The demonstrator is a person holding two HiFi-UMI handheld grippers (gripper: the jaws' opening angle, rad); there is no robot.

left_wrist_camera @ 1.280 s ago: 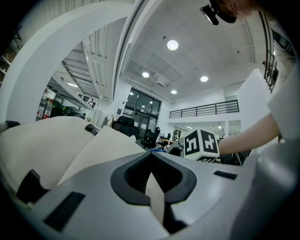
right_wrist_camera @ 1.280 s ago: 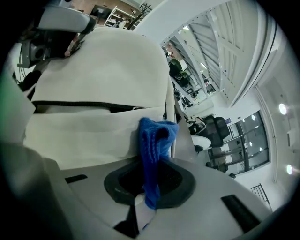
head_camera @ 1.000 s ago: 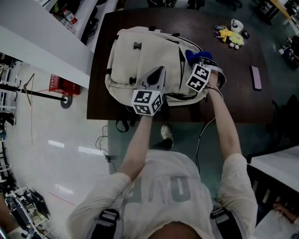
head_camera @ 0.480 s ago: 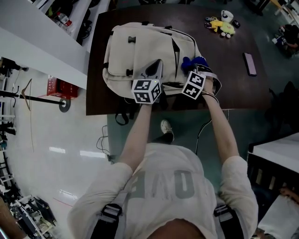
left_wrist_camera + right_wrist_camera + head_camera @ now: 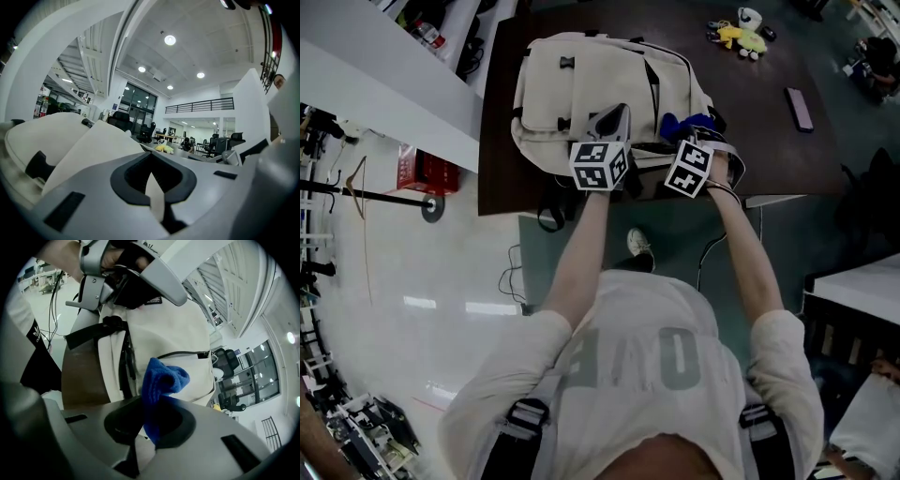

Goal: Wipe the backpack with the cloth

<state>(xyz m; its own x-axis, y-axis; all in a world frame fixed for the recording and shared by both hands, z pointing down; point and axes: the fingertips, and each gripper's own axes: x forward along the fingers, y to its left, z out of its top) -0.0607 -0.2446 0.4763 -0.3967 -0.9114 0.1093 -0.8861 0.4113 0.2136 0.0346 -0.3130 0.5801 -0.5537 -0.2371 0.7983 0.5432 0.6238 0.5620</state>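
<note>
The dark brown table (image 5: 769,141) carries everything and runs out ahead of both tools and off to the right of the right one. The cream backpack (image 5: 600,84) lies flat on it, directly under and ahead of the left tool (image 5: 614,120), with its near edge at the table's near edge. It fills the space from left of that tool across to the right tool (image 5: 696,133). In the right gripper view the backpack (image 5: 173,343) rises just beyond the jaws, its black straps hanging on the side toward the table's bare wood (image 5: 79,380).

The left tool rests low over the backpack's near half. In its own view the jaws (image 5: 152,180) are drawn in to a narrow slit with nothing gripped, and pale backpack fabric (image 5: 70,140) lies to their left.

The right tool sits just to the right of the left one, at the backpack's right side. Its jaws (image 5: 150,427) are clamped on the blue cloth (image 5: 161,380), which bunches up out of them and lies against the backpack; from above, the cloth (image 5: 682,123) shows just ahead of this tool.

A dark phone (image 5: 800,108) lies well to the right of the right tool. A small yellow toy (image 5: 733,36) sits far ahead of it, near the table's far edge.
</note>
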